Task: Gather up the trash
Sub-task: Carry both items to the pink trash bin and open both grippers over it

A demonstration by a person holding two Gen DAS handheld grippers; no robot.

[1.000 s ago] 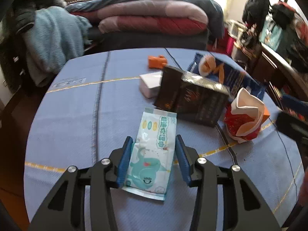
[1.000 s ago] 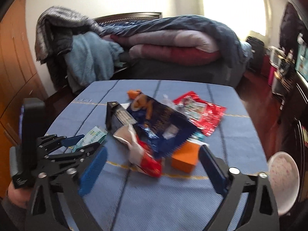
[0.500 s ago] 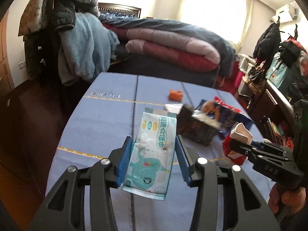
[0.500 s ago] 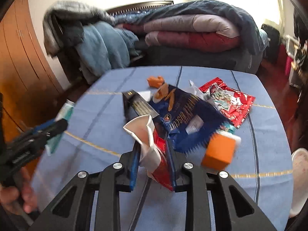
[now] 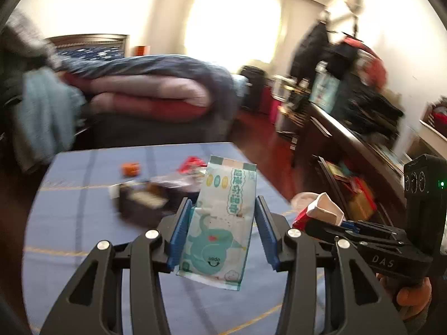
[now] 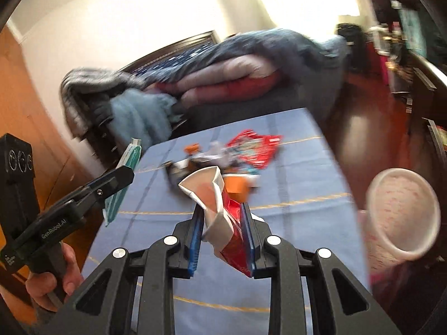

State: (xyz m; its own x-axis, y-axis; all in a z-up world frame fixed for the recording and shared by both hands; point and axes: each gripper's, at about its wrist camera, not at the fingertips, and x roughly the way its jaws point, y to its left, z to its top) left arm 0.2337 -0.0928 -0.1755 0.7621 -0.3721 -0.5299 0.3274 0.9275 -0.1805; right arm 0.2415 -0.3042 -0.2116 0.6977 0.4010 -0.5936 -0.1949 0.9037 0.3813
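Observation:
My left gripper [image 5: 222, 217] is shut on a pale green wet-wipe packet [image 5: 220, 223] and holds it above the blue table [image 5: 75, 223]. It also shows in the right wrist view [image 6: 123, 178], seen edge-on. My right gripper [image 6: 222, 217] is shut on a crumpled red and white wrapper [image 6: 220, 203], lifted off the table; the wrapper shows in the left wrist view [image 5: 321, 212] too. More trash lies on the table: a red snack bag [image 6: 254, 150], an orange box [image 6: 236, 187], a dark box [image 5: 142, 203] and a small orange piece [image 5: 130, 169].
A pink-rimmed bin [image 6: 402, 212] stands off the table's right edge. A bed with folded quilts [image 5: 145, 95] is behind the table. A cluttered dark sideboard [image 5: 349, 128] runs along the right wall. A wooden wardrobe [image 6: 22, 106] is at left.
Both grippers have risen and swung to the right with their loads. The right gripper closed on the red and white wrapper and lifted it. The bin has come nearer in the right wrist view.

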